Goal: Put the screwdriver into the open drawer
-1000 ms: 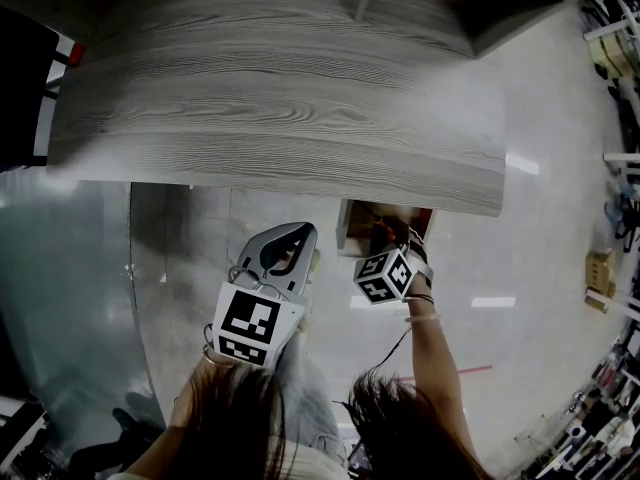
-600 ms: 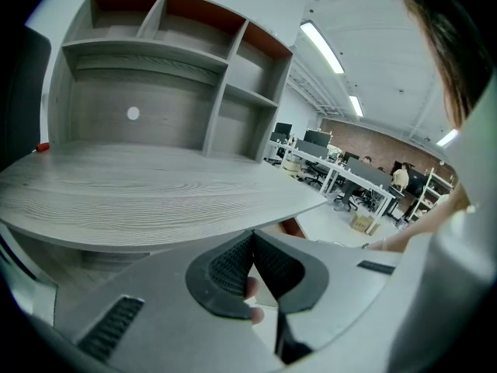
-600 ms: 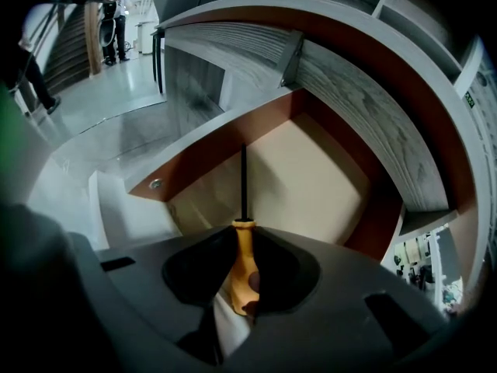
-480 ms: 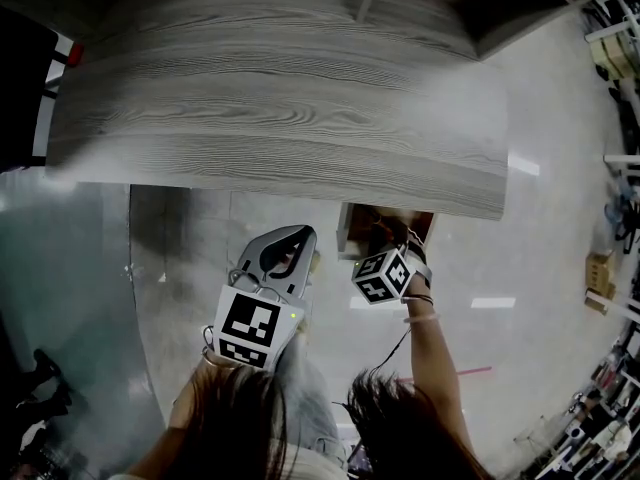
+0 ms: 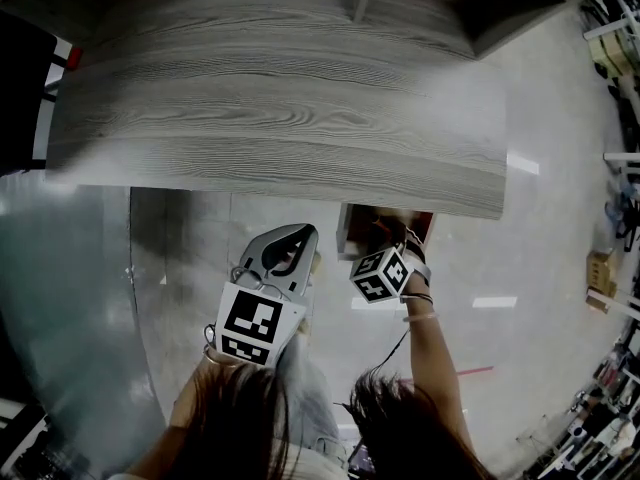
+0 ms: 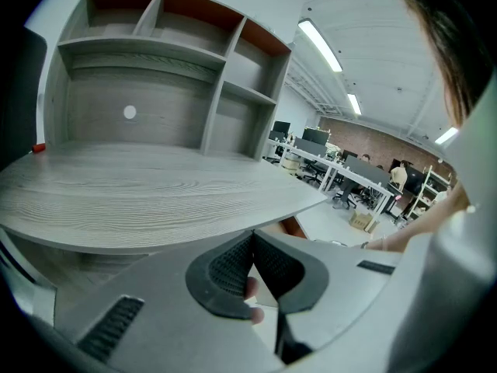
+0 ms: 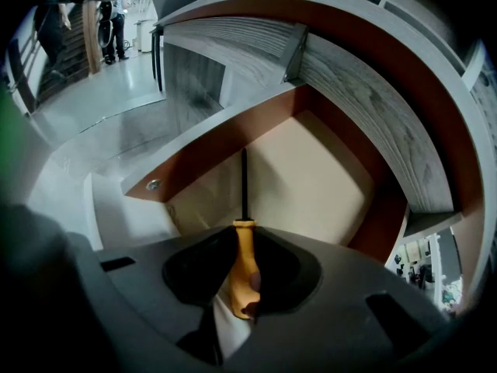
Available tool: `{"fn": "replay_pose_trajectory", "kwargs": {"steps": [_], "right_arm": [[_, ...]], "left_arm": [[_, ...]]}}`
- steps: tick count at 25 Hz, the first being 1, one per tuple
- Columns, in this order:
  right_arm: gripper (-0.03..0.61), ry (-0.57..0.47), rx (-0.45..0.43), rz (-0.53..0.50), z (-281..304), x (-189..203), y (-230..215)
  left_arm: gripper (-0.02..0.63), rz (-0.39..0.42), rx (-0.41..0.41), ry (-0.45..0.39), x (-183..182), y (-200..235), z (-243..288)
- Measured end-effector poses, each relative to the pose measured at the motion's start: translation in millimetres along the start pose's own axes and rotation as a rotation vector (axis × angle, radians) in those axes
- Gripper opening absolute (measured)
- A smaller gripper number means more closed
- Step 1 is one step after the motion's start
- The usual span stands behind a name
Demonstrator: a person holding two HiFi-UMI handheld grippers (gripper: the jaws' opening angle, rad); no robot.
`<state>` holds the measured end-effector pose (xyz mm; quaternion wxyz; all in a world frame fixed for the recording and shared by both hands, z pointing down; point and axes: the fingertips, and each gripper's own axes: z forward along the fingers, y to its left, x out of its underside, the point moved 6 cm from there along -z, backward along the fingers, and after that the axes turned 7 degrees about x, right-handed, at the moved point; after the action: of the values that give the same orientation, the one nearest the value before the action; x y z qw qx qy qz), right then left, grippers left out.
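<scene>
The screwdriver (image 7: pixel 245 266) has an orange handle and a black shaft. My right gripper (image 7: pixel 243 239) is shut on the handle, and the shaft points down into the open drawer (image 7: pixel 318 181). That drawer has a beige floor and red-brown walls. In the head view the drawer (image 5: pixel 345 230) sticks out under the desk's front edge, and my right gripper (image 5: pixel 385 253) reaches into it. My left gripper (image 5: pixel 283 251) hangs beside it to the left, outside the drawer. Its pads (image 6: pixel 233 266) meet with nothing held between them.
The grey wood-grain desk top (image 5: pixel 280 108) spans the upper head view, with shelf compartments (image 6: pixel 194 45) at its back. Glossy floor (image 5: pixel 520 268) lies below and to the right. The person's hair and arms fill the bottom edge.
The right gripper has shifted slightly to the left over the drawer. The left gripper has stayed where it was.
</scene>
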<state>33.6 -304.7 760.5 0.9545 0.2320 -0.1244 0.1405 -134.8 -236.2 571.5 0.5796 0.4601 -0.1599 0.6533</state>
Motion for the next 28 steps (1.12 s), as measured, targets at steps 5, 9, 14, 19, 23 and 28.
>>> {"fn": "replay_pose_trajectory", "kwargs": {"steps": [5,9,14,19,23,28], "right_arm": [[0.086,0.007,-0.012,0.003,-1.3,-0.5,-0.2],[0.086,0.005,-0.012,0.009,-5.0,0.5,-0.9],[0.087,-0.004,-0.008,0.019,-13.4,-0.7,-2.5],[0.089,-0.007,-0.001,0.03,-22.0,0.3,-5.9],[0.089,-0.012,0.008,0.036,-32.0,5.7,-6.0],[0.089,-0.011,0.019,0.058,-43.2,7.4,-3.1]], "left_arm": [[0.015,0.01,0.006,0.003,-2.0,-3.8,0.9],[0.015,0.011,0.008,0.006,-1.8,-8.4,0.9],[0.015,0.017,0.016,0.008,-3.0,-15.3,-2.3],[0.015,0.011,0.016,0.005,-4.2,-20.2,-4.6],[0.015,0.02,0.022,0.008,-3.7,-28.4,-8.4],[0.015,0.032,0.024,0.014,-2.7,-34.4,-17.4]]}}
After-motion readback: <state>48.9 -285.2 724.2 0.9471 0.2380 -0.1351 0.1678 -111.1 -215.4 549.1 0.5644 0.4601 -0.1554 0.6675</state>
